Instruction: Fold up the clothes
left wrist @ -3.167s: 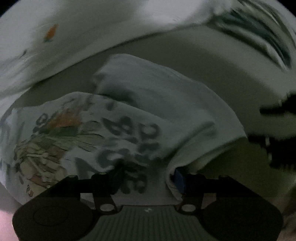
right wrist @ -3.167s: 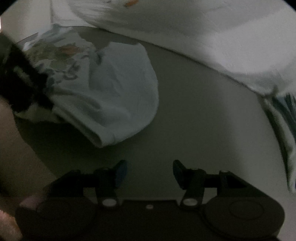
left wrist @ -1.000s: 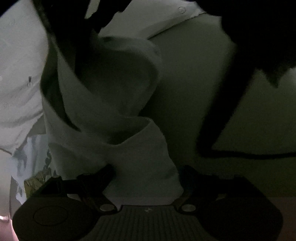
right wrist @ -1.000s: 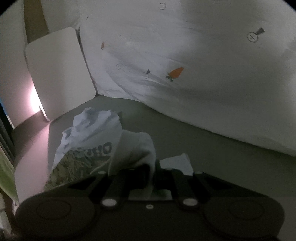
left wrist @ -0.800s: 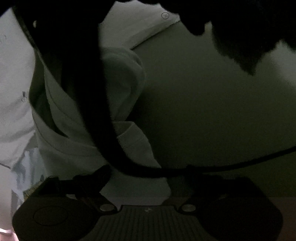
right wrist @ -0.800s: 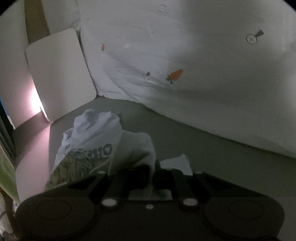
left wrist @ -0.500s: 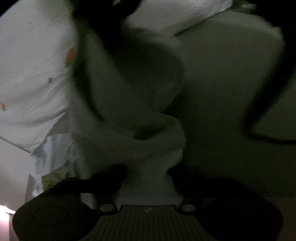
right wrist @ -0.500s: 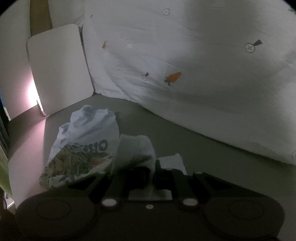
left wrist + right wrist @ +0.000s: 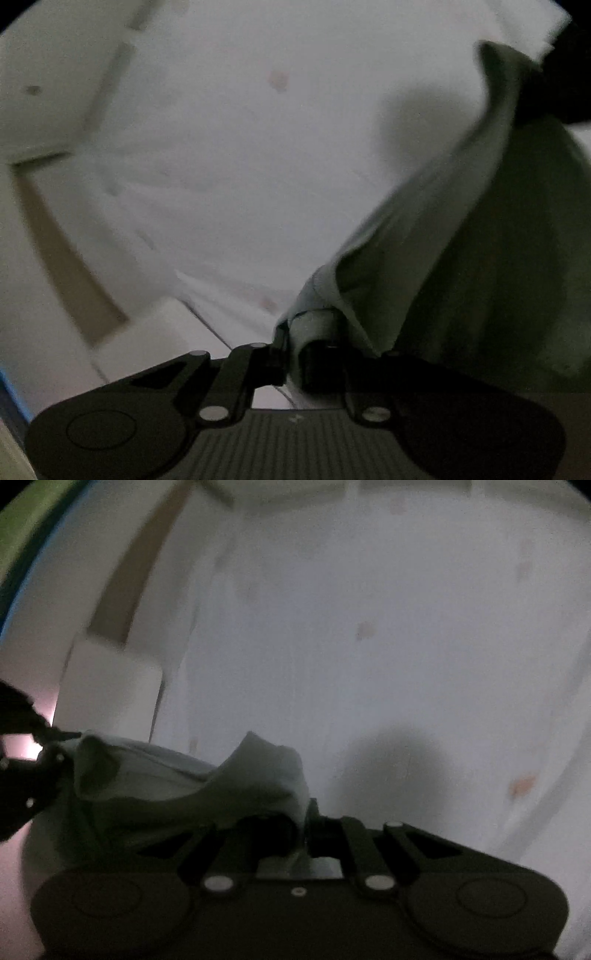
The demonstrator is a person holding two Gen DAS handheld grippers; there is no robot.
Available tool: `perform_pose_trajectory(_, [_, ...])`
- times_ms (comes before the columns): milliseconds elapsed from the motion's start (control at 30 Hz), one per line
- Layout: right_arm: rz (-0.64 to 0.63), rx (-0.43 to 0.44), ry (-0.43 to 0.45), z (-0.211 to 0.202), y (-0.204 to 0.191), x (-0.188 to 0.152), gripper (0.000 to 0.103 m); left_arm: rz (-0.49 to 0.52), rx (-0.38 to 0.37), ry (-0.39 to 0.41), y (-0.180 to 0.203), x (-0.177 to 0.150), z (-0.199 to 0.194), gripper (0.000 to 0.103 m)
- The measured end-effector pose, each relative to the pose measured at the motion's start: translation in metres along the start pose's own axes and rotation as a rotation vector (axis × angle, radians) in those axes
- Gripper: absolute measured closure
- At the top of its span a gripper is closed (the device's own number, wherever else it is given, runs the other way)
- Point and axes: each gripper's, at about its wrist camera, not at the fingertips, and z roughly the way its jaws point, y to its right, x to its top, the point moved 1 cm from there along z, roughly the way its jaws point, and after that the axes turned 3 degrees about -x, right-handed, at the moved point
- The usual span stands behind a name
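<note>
A pale white garment point(image 9: 436, 236) hangs in the air, stretched between both grippers. My left gripper point(image 9: 295, 354) is shut on one edge of it; the cloth rises to the upper right toward the dark shape of the other gripper point(image 9: 565, 74). In the right wrist view my right gripper point(image 9: 304, 830) is shut on the garment point(image 9: 192, 775), which sags leftward to the left gripper point(image 9: 26, 775) at the frame's left edge. Both views are dim and blurred.
A large white sheet with small orange prints point(image 9: 369, 646) fills the background; it also shows in the left wrist view point(image 9: 240, 147). A white panel point(image 9: 107, 686) and a tan strip point(image 9: 66, 258) stand at the left.
Both grippers have lifted the garment off the grey surface and tilted upward. The surface and the garment's printed part have left view. The cloth now spans between the grippers.
</note>
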Motion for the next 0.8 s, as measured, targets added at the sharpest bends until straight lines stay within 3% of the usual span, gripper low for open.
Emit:
perform_pose_trajectory(100, [-0.031, -0.080, 0.191, -0.022, -0.003, 0.058, 0.097, 0.000, 0.101, 0.169, -0.049, 0.028, -0.010, 0.093])
perform_pose_trajectory(200, [-0.019, -0.120, 0.319, -0.048, 0.010, 0.111, 0.097, 0.019, 0.177, 0.371, -0.100, 0.062, -0.041, 0.090])
perform_pose_trajectory(333, [0.010, -0.156, 0.438, -0.090, 0.030, 0.176, 0.097, 0.002, 0.117, 0.557, -0.160, 0.096, -0.075, 0.088])
perform_pose_trajectory(467, [0.102, -0.162, 0.490, -0.131, 0.048, 0.224, 0.097, 0.014, 0.032, 0.681, -0.183, 0.122, -0.112, 0.087])
perform_pose_trajectory(533, [0.124, -0.178, 0.490, -0.142, 0.054, 0.235, 0.097, -0.028, -0.039, 0.722, -0.194, 0.126, -0.125, 0.085])
perform_pose_trajectory(667, [0.148, -0.215, 0.454, -0.151, 0.063, 0.246, 0.096, -0.132, -0.224, 0.718, -0.204, 0.128, -0.113, 0.081])
perform_pose_trajectory(800, [0.151, -0.268, 0.312, -0.095, 0.071, 0.225, 0.096, -0.107, -0.295, 0.645, -0.175, 0.131, -0.060, 0.079])
